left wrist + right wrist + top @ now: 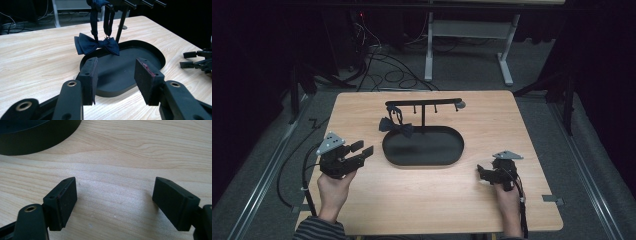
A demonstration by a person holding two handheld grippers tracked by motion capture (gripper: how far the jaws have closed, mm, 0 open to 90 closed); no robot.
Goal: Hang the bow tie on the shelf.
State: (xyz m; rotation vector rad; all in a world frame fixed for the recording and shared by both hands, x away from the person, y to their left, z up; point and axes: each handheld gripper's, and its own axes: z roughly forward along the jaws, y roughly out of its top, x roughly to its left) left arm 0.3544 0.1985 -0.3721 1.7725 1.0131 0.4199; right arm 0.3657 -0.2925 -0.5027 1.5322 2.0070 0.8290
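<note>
A light wood-grain table [362, 210] with rounded corners is seen from above on grey carpet; the room beyond is dark. All places are given relative to the black oval tray [394, 155] near the table's middle.

Left of the tray, just off its left end, the left gripper [364, 149] is held low over the wood by a hand in a striped sleeve [319, 230]. Its jaws are parted, nothing is between them, and a cable is trailed off the table edge. In the left gripper view the pads [91, 80] are aimed at the tray's near rim.

At the tray's back left edge a dark bow tie [397, 127] is hung by its strap from the left hook of a black T-shaped rack [423, 107], which is stood in the tray's far part. The bow is seen resting at the rim.

Right of the tray, well apart from it, the right gripper [482, 172] is held near the table's front right. Its jaws are spread wide over bare wood, gripping nothing.

Behind the tray, past the table, loose cables [387, 75] and a white desk frame [467, 45] are seen on the floor.
</note>
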